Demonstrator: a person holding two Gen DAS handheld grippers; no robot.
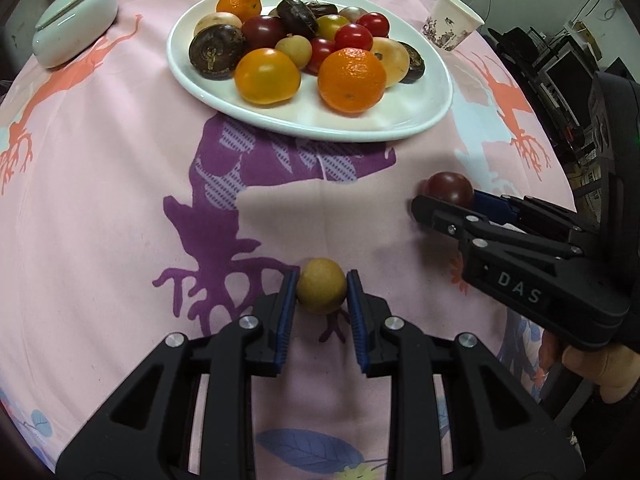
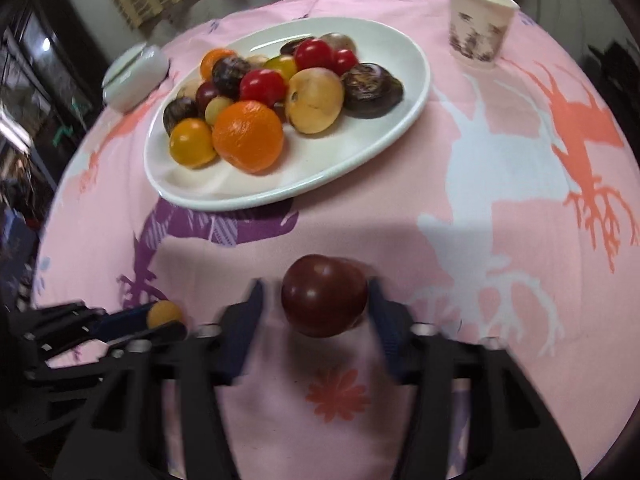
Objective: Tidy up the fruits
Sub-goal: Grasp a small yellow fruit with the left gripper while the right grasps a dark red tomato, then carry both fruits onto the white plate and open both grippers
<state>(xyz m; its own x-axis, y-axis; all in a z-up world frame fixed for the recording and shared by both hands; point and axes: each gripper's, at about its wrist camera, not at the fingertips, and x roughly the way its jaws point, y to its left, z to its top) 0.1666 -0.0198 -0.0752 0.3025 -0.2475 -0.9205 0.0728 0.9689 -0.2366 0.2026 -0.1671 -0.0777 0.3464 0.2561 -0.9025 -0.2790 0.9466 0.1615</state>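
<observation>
Pinching a small tan fruit [image 1: 321,291] between its blue pads, the left gripper [image 1: 321,294] held it just over the pink tablecloth [image 1: 100,200], well short of the white plate [image 1: 312,120] heaped with oranges, cherry tomatoes and dark round fruits. In that same view the right gripper [image 1: 444,200] reached in from the right with a dark red tomato [image 1: 450,189] at its tips.

From the right wrist, that dark red tomato [image 2: 324,295] sat between the fingers; the right pad touched it, but blur hid whether the left pad pressed, so the grip could not be confirmed. The plate [image 2: 360,152] lay ahead, a paper cup [image 2: 476,20] beyond it.

Both strays seemed gathered for the plate; next each needed carrying over the rim and releasing onto the bare near side without nudging the pile.
</observation>
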